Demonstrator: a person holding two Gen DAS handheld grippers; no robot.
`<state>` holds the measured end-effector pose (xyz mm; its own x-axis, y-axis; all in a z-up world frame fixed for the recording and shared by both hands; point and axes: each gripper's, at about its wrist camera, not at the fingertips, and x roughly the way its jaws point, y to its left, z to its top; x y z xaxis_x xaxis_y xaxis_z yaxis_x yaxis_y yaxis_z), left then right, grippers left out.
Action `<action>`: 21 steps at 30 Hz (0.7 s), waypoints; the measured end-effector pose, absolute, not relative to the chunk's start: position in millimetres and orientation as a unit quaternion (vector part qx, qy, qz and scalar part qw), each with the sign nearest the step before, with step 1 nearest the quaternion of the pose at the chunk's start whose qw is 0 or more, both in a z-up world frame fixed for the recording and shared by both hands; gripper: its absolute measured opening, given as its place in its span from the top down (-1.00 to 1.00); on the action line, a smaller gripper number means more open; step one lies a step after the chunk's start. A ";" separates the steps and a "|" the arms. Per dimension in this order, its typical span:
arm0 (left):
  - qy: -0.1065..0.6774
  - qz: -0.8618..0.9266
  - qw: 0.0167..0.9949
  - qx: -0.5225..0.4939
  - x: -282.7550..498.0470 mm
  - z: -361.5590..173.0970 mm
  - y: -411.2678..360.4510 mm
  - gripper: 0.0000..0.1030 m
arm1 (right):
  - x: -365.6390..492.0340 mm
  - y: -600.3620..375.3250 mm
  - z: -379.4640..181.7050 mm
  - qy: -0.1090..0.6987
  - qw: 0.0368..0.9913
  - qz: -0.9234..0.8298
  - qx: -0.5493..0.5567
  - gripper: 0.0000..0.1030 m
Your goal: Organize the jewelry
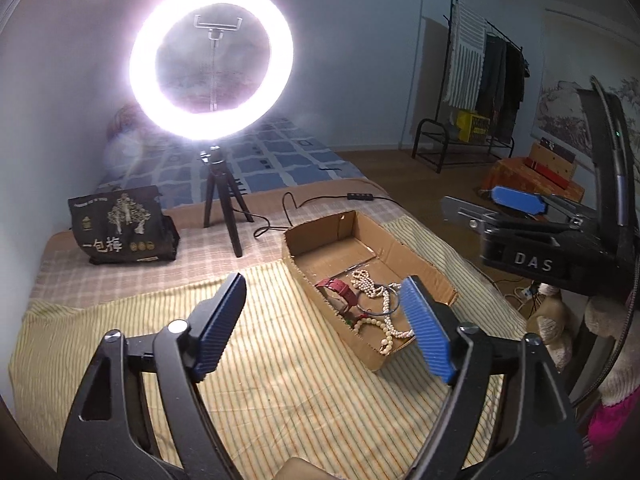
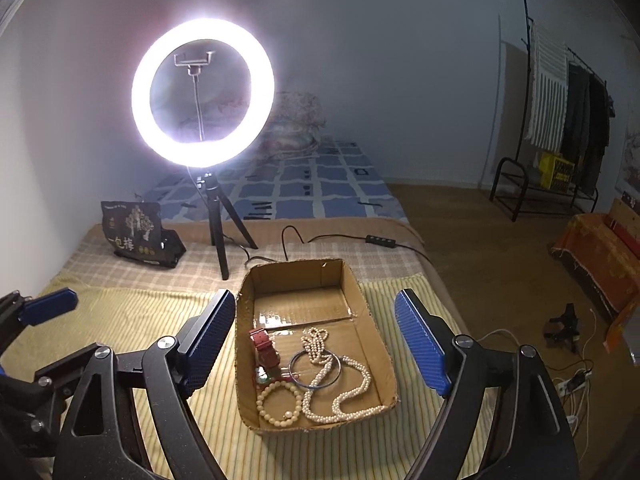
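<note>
An open cardboard box (image 2: pixel 372 344) (image 1: pixel 320 292) lies on the yellow striped cloth. Inside it lie a red watch (image 2: pixel 266 350) (image 1: pixel 340 290), a dark bangle (image 2: pixel 296 362), a long pearl necklace (image 2: pixel 348 394) (image 1: pixel 370 286) and a cream bead bracelet (image 2: pixel 278 400). My right gripper (image 2: pixel 320 344) is open and empty, held above the near half of the box. My left gripper (image 1: pixel 324 328) is open and empty, above the cloth at the box's left side. The right gripper also shows at the right edge of the left wrist view (image 1: pixel 516 200).
A lit ring light on a black tripod (image 2: pixel 218 220) stands behind the box, its cable (image 2: pixel 320 240) trailing right. A dark printed bag (image 2: pixel 134 232) stands at the back left. The bed edge drops to the floor on the right, with cables (image 2: pixel 576 380) there.
</note>
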<state>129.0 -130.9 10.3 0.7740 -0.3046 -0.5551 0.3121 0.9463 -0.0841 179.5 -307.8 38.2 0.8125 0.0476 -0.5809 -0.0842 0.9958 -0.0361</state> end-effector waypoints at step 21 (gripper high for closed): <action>0.252 -0.129 0.959 0.021 98.5 27.4 -101.6 -0.97 | 135.2 -305.7 35.2 0.289 0.957 0.008 -0.019 -0.63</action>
